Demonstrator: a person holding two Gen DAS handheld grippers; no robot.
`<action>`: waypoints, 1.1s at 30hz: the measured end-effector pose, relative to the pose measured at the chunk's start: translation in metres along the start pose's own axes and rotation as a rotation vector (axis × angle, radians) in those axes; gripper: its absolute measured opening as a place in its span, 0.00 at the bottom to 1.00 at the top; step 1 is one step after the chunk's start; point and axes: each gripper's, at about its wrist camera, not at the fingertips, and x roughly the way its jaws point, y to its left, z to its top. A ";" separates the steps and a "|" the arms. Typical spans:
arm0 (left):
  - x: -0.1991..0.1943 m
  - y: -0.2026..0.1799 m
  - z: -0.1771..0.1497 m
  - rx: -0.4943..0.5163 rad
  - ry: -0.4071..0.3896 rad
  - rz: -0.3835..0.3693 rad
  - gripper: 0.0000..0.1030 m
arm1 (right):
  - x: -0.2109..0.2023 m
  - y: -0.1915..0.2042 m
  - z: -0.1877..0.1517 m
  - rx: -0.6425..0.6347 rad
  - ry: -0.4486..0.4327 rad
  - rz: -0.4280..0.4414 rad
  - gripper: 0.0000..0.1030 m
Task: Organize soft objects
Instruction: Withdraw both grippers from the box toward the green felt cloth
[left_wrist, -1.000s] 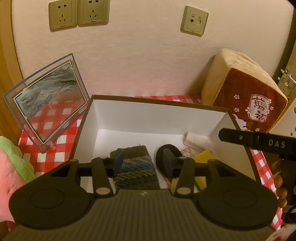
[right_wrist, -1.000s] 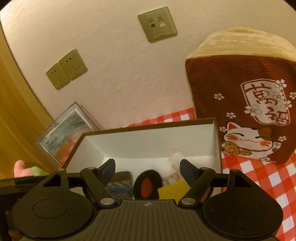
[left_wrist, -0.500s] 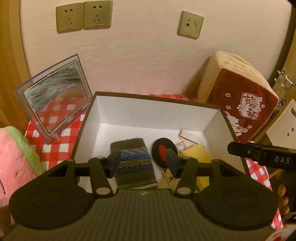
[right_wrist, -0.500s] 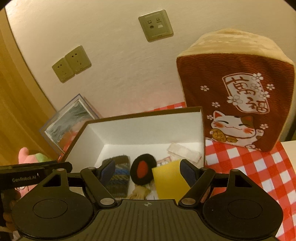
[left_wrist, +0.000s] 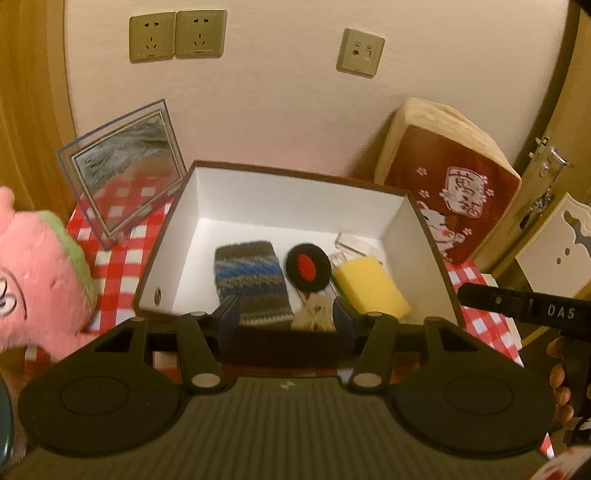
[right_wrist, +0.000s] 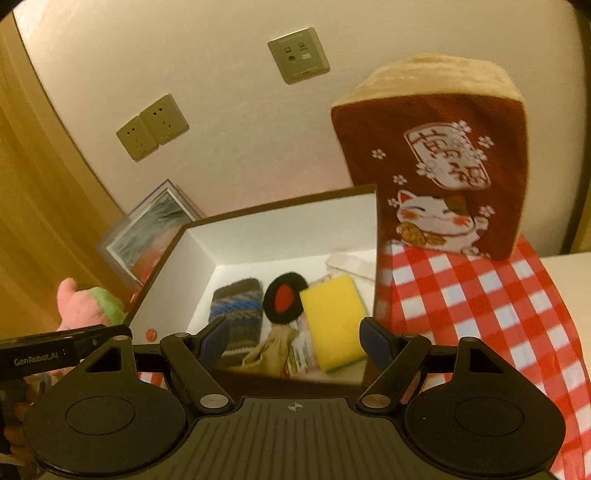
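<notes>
An open white box (left_wrist: 288, 206) with brown edges stands on the red checked cloth; it also shows in the right wrist view (right_wrist: 295, 236). In it lie a striped knit pouch (left_wrist: 253, 280), a black and red round pad (left_wrist: 308, 267), a yellow sponge (left_wrist: 369, 288), a tan cloth bit (left_wrist: 314, 315) and some packets. My left gripper (left_wrist: 288, 325) is open and empty above the box's near edge. My right gripper (right_wrist: 295, 341) is open and empty at the near edge too. A pink and green plush (left_wrist: 37, 273) lies left of the box.
A brown lucky-cat cushion (right_wrist: 439, 177) stands right of the box against the wall. A framed picture (left_wrist: 122, 166) leans at the back left. Wall sockets (left_wrist: 177, 35) are above. A white cabinet and door hardware (left_wrist: 550, 162) are far right.
Both grippers have drawn back and up from inside the box to its near edge. The left gripper's fingers have spread wider. The plush has come further into view on the left.
</notes>
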 end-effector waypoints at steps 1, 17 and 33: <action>-0.003 -0.001 -0.004 -0.003 0.003 0.000 0.51 | -0.004 -0.001 -0.003 0.005 0.000 0.002 0.75; -0.052 -0.012 -0.075 -0.032 0.060 -0.005 0.51 | -0.064 -0.012 -0.069 0.061 0.049 0.034 0.79; -0.070 -0.023 -0.146 -0.023 0.129 -0.009 0.54 | -0.096 -0.011 -0.136 -0.005 0.107 -0.025 0.79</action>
